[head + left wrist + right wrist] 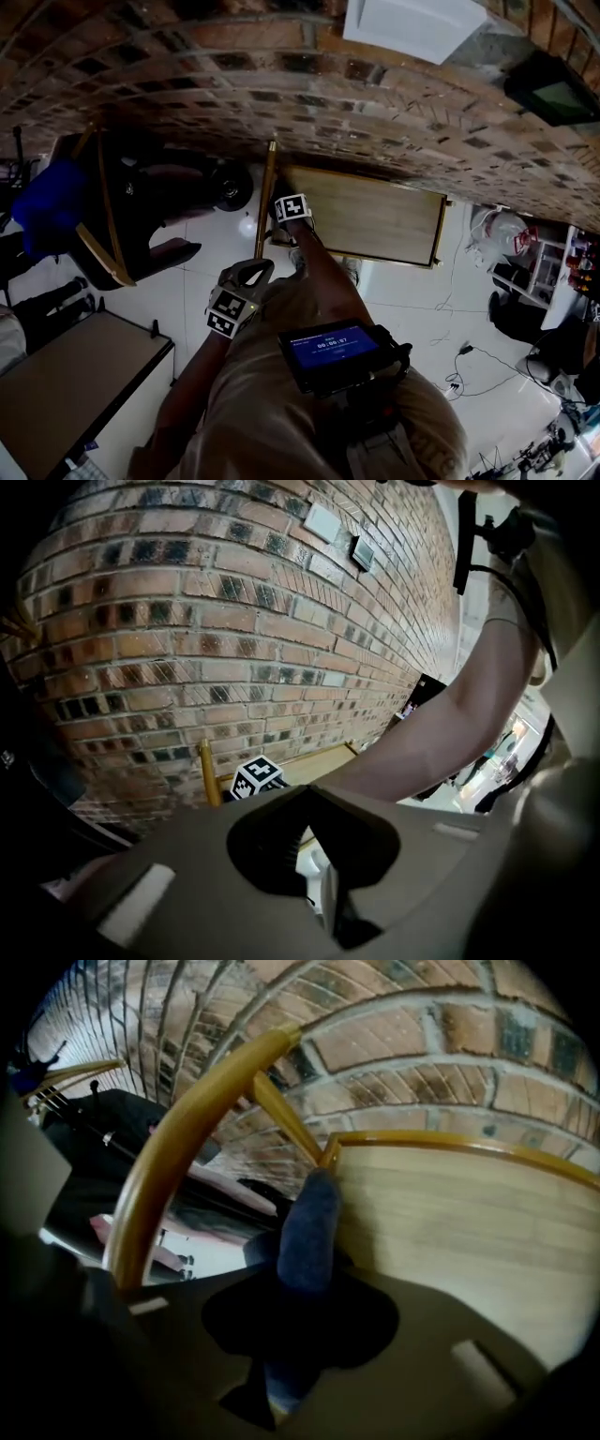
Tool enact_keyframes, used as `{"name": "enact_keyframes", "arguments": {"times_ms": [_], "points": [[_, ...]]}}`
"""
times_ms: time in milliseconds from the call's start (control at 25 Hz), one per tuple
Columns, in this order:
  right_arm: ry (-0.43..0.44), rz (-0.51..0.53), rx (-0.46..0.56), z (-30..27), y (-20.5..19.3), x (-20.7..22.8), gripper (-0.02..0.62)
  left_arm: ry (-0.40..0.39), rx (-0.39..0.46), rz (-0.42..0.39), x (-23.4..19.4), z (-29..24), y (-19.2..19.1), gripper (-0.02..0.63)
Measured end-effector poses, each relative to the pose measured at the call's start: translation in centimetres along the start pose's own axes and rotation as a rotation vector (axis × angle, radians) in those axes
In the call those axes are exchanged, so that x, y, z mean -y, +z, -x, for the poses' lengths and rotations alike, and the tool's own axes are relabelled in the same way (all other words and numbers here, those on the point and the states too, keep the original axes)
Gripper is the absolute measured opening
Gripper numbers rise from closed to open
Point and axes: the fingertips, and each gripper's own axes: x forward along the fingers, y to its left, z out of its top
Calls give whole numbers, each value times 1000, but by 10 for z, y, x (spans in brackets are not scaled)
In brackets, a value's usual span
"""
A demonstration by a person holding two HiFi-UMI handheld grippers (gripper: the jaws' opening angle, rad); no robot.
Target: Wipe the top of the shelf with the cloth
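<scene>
Brick wall (187, 84) across the far side, bent by the wide lens. Against it, a pale wooden shelf top (375, 217), edged by a thin gold rail (450, 1143), with an upright gold post (267, 197) at the left corner. To the left, a dark chair (131, 216); at lower left, a grey bench (66, 394).

Right hand-held gripper (305, 1283) reached out to the shelf's left corner, clamped on a dark blue cloth (309, 1222). Cloth bunched into a roll, poking forward past the jaws, right beside the corner post and at the edge of the wood; touching or just short, cannot tell. Left hand-held gripper (311, 850) held back near the body, well apart from the shelf, jaws drawn together on nothing.

Judged as the very start of the wipe. To do it well:
- Press the roll down flat for wider contact.
- Begin tight in this corner.
- Sweep along the wood toward the far right end in overlapping passes.
- Stay just inside the rail and post to avoid snagging.
- Keep the clamp firm against slipping.

No box, bin or bowl seen on the shelf. Only the railed top itself, like a shallow tray, with nothing visible lying in it. At far right, a white rack (548, 267), contents too small to tell.
</scene>
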Motion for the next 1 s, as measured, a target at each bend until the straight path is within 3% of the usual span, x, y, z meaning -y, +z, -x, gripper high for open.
{"name": "enact_keyframes", "arguments": {"times_ms": [200, 400, 1000], "points": [[-82, 54, -47, 0, -2, 22, 91, 13, 0, 12, -5, 6, -4, 5], [-100, 17, -42, 20, -8, 63, 91, 20, 2, 38, 1, -3, 0, 5], [-243, -164, -21, 143, -85, 269, 89, -17, -9, 8, 91, -82, 63, 5]]}}
